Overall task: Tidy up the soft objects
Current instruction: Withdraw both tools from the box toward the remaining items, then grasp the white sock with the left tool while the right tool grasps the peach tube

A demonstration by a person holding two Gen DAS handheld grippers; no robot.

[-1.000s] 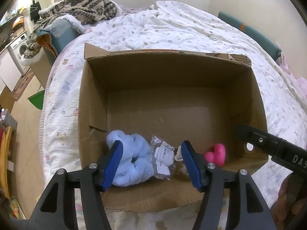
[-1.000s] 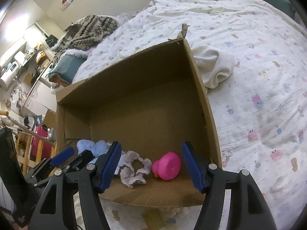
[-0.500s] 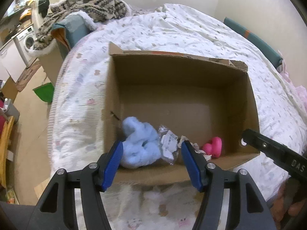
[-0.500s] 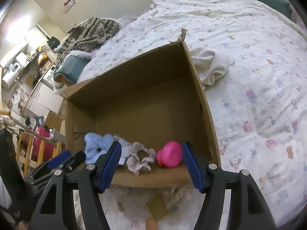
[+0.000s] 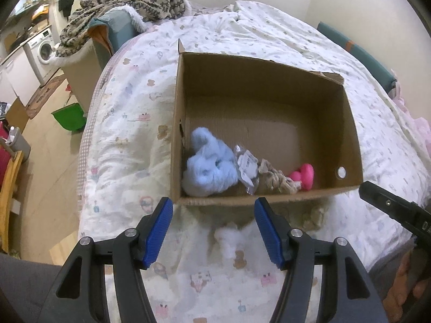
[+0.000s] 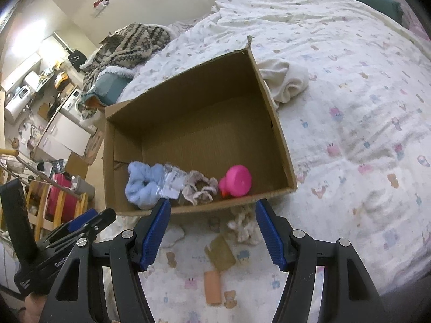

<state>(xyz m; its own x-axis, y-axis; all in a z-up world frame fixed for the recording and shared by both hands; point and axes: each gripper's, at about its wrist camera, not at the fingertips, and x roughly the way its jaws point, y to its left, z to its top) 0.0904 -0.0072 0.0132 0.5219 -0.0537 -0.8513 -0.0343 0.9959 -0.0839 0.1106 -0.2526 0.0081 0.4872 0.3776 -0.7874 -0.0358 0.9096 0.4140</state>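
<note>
An open cardboard box (image 5: 350, 123) (image 6: 280, 140) sits on the bed. Along its near wall lie a light blue fluffy scrunchie (image 5: 210, 169) (image 6: 142, 185), a clear packet with a label (image 5: 246, 165) (image 6: 172, 181), a beige scrunchie (image 5: 274, 181) (image 6: 199, 188) and a pink soft toy (image 5: 304, 175) (image 6: 237, 181). My left gripper (image 5: 211, 227) is open and empty, just short of the box's near edge. My right gripper (image 6: 212, 228) is open and empty, above small items on the quilt: a white fluffy piece (image 6: 242, 228) (image 5: 229, 239), a tan piece (image 6: 221, 250) and an orange roll (image 6: 212, 286).
A cream cloth (image 6: 285, 80) lies bunched against the box's right side. A patterned blanket (image 5: 129, 0) is heaped on a teal cushion at the bed's far left. The bed edge drops to the floor at left, with a green bin (image 5: 68, 115) and a washing machine (image 5: 44, 51).
Both grippers have pulled back from over the box towards me and risen. The box now shows whole, and small items on the quilt in front of it have come into view.
</note>
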